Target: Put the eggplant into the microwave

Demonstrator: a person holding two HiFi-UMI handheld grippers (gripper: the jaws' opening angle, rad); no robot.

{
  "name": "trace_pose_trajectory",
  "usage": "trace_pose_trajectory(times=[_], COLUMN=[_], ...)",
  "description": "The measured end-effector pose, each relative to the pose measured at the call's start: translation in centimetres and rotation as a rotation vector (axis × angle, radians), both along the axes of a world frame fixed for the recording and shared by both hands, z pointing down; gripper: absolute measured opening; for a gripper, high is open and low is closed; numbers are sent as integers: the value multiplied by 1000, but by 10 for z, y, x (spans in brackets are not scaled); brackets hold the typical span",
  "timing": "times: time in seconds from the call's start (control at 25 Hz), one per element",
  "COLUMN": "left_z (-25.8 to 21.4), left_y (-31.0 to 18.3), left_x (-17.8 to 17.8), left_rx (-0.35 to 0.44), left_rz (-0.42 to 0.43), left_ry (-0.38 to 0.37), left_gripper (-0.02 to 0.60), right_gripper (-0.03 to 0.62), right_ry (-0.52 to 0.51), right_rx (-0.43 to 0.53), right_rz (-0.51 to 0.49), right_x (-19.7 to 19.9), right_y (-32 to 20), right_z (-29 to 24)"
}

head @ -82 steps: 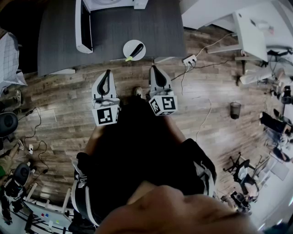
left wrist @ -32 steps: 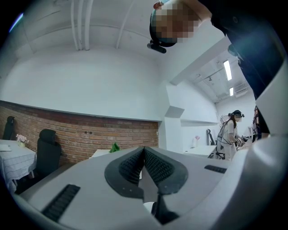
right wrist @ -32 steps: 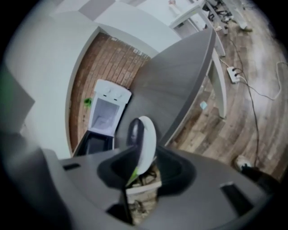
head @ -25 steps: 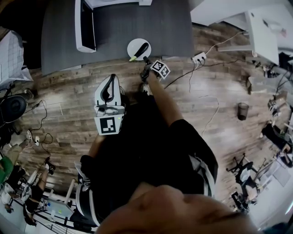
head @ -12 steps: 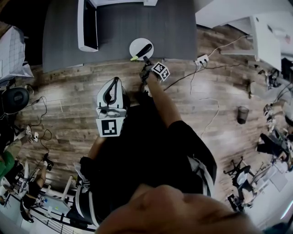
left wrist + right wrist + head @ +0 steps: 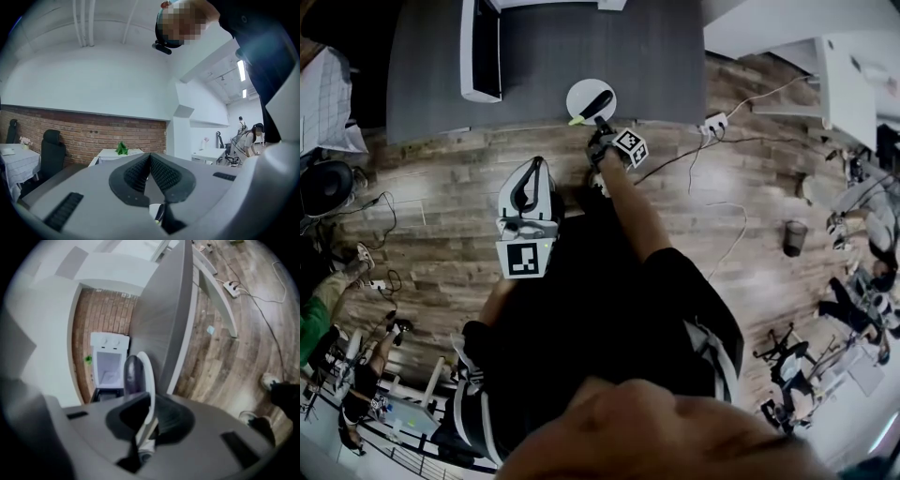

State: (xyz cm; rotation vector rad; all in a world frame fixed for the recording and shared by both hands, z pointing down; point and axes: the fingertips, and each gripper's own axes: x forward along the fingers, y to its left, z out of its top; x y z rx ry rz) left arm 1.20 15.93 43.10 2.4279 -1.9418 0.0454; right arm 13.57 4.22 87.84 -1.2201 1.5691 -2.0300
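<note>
1. A workroom with a wood-plank floor [image 6: 441,187], seen from above. A dark grey table [image 6: 581,37] carries a white microwave [image 6: 478,52] with its door swung open, and a white plate [image 6: 579,92] sits at the table's near edge.
2. The eggplant [image 6: 598,98] lies on that plate, dark, with its green stem end toward the table's edge. It is well apart from the microwave.
3. The right gripper [image 6: 602,127] reaches to the plate's near rim. Its jaws have just been closing and now pinch that rim, narrow, with the plate edge-on between them.
4. The left gripper [image 6: 532,167] hangs over the floor, pointing level, its jaws together on nothing.
5. Doing the step well:
   - The hold is on a thin rim at one side, so the plate likely needs a slow lift and should be kept flat, or the eggplant may roll off.
   - The free left gripper could steady the plate's other side.
   - The open cavity lies to the left along the table, and the plate should clear the door on the way in.
6. No brand, label or readable writing shows. The marker cubes [image 6: 523,259] on the grippers bear only black-and-white square patterns.
</note>
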Motion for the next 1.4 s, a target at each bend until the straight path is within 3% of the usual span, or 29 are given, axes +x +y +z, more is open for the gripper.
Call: trace_pose_trajectory(times=[0.4,0.92,1.4], left_z=[2,6,9], left_y=[3,9,11], left_x=[8,-6,-13], left_rx=[-6,-21,-9], left_rz=[13,-44,-62], left_ry=[15,1,9], left_gripper=[37,37,37], right_gripper=[38,38,38], right_ry=[-29,-186,-148], right_rx=[81,141,94], right_rz=[-35,-88,-102], right_x=[-1,-30,-28], right_y=[4,-1,-1], right_z=[-17,-33,-53])
